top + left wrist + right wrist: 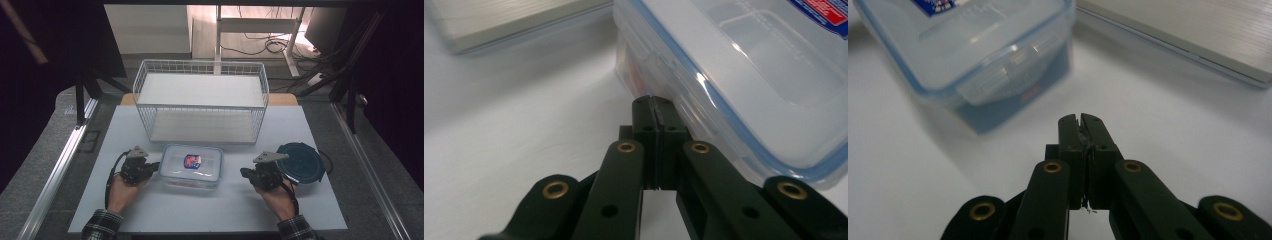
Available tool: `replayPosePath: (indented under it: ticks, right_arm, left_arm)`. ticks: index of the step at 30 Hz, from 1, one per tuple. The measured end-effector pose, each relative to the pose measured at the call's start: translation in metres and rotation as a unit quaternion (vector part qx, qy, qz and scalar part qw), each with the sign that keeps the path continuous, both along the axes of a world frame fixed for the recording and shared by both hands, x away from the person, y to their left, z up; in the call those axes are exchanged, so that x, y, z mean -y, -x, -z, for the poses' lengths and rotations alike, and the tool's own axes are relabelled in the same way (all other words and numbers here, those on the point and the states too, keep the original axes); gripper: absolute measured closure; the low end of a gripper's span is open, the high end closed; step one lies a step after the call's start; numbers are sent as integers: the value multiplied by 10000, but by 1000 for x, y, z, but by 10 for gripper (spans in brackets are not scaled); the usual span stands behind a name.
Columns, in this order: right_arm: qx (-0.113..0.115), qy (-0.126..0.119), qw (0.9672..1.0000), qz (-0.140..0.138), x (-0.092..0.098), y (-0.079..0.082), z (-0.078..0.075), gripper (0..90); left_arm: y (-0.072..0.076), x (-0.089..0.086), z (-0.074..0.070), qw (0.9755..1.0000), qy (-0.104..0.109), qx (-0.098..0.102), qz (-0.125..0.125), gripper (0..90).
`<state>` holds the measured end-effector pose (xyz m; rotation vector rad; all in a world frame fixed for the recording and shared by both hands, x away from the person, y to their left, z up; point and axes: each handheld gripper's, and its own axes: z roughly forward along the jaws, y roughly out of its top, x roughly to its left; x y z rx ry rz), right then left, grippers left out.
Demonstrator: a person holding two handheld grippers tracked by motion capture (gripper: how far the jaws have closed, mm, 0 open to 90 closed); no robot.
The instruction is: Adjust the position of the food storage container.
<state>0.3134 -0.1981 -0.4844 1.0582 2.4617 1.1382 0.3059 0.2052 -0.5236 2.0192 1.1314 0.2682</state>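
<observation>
A clear rectangular food container with a blue-sealed lid and a red-and-blue label sits on the white mat in front of the wire basket. My left gripper is shut and empty, its tips right at the container's left side clip; in the left gripper view the left gripper points at that clip. My right gripper is shut and empty, a short way to the right of the container; the right gripper has bare mat ahead of it.
A white wire basket with a pale board inside stands behind the container. A round dark blue lid lies on the mat just right of my right hand. The table's metal rails run along both sides.
</observation>
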Motion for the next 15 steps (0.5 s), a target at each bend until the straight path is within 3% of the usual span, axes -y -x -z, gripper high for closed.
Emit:
replayPosePath:
  ticks: [4, 6, 8, 10, 15]
  right_arm:
    - [9, 33, 10000, 56, -7, -10, 4, 883]
    - [5, 41, 10000, 89, -8, -13, 5, 883]
    - [-3, 16, 9997, 248, -11, -23, 8, 883]
    - [34, 56, 9995, 325, -15, -30, 9, 885]
    - [16, 49, 9989, 456, -19, -44, 12, 893]
  left_arm:
    - [-2, 17, 0, 9990, 170, -37, 416, 900]
    - [-5, 19, 1, 9993, 149, -44, 345, 900]
    - [-20, 17, 3, 9998, 164, -33, 95, 900]
    - [-28, 19, 4, 9994, 337, -29, 85, 899]
    - [-32, 27, 7, 9997, 231, -95, 27, 900]
